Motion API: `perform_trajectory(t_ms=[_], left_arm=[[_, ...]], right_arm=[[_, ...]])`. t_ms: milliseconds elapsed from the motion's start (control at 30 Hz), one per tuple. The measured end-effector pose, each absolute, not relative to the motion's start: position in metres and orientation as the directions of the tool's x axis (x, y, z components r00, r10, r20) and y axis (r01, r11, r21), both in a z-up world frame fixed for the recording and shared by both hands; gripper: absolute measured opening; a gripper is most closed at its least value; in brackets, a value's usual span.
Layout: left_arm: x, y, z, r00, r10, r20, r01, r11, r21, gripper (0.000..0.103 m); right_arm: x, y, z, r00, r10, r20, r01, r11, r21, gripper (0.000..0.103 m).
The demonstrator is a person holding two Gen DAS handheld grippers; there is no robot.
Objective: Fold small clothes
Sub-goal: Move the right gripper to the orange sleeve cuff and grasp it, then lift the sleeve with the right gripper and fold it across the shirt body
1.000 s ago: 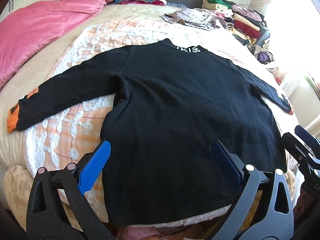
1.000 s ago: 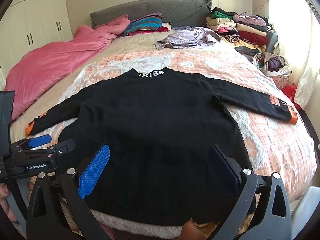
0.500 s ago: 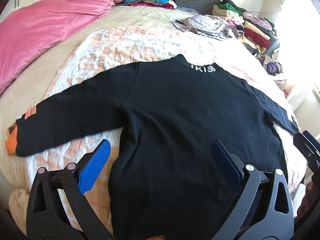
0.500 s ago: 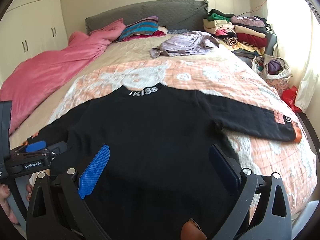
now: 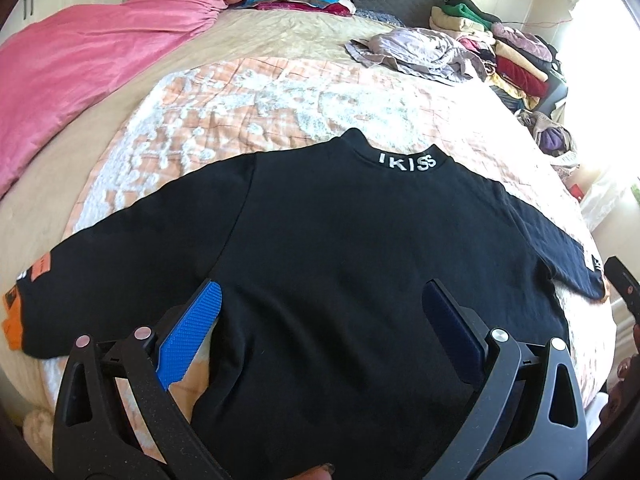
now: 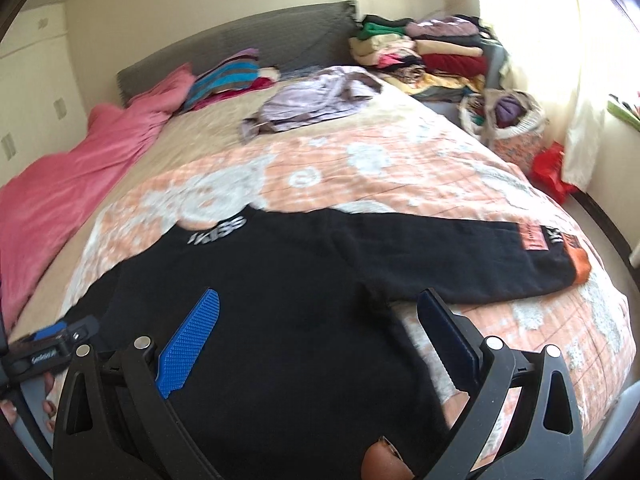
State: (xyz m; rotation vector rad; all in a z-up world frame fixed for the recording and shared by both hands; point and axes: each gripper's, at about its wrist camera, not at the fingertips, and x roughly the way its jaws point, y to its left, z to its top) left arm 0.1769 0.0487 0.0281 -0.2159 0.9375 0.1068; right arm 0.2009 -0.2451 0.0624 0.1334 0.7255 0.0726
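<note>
**Right wrist view swings toward the sleeve; both grippers spread and empty**

Right wrist view has turned over the last second: the black sweater (image 6: 280, 300) now fills the lower left of the frame, and its right sleeve (image 6: 472, 264), with the orange cuff (image 6: 582, 266), stretches across the centre right. The picture is smeared, so I judge the right gripper (image 6: 320, 336) is mid-swing toward that sleeve. In the left wrist view the collar lettering (image 5: 408, 162) has dropped from the upper part of the frame to its middle, so I have pushed in over the body.

I read this as the flattening done and the first sleeve fold about to start; nothing is folded yet. The sweater lies flat and face-down-looking on the patterned quilt (image 5: 280, 96), both sleeves out.

My left gripper (image 5: 320, 328) hangs over the lower body of the sweater, jaws wide apart, gripping nothing. The right one is equally wide, nothing between its pads (image 6: 188, 340); whether either brushes the cloth I cannot tell.
</note>
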Motion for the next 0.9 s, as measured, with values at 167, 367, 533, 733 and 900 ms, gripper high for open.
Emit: perform_trajectory(t_ms=[167,367,533,733,900], left_arm=[[0.194,0.041,0.023,0.572,-0.011,-0.820,-0.176,0.975,-0.136,0.095],[0.210,0.033,0.018,0.571,-0.022,-0.821,-0.165,0.976,-0.140,0.095],[0.225,0.026,0.016,0.556,-0.021,-0.831,-0.158,0.979,-0.131,0.095],[0.245,0.017,0.013,0.545,-0.028,-0.838,-0.146,0.981,-0.127,0.095],[0.257,0.006,0.011,0.548,-0.039,-0.836,-0.131,0.983,-0.132,0.095]], right_arm=[[0.215,-0.283,0.059,0.752,0.056,-0.657,0.092,0.978,0.189,0.099],[0.233,-0.345,0.042,0.721,-0.011,-0.693,0.253,0.935,0.248,0.099],[0.238,-0.390,0.025,0.689,-0.050,-0.723,0.358,0.891,0.279,0.099],[0.240,-0.445,0.005,0.656,-0.094,-0.749,0.485,0.812,0.323,0.099],[0.247,-0.485,-0.017,0.635,-0.073,-0.769,0.551,0.740,0.385,0.099]])
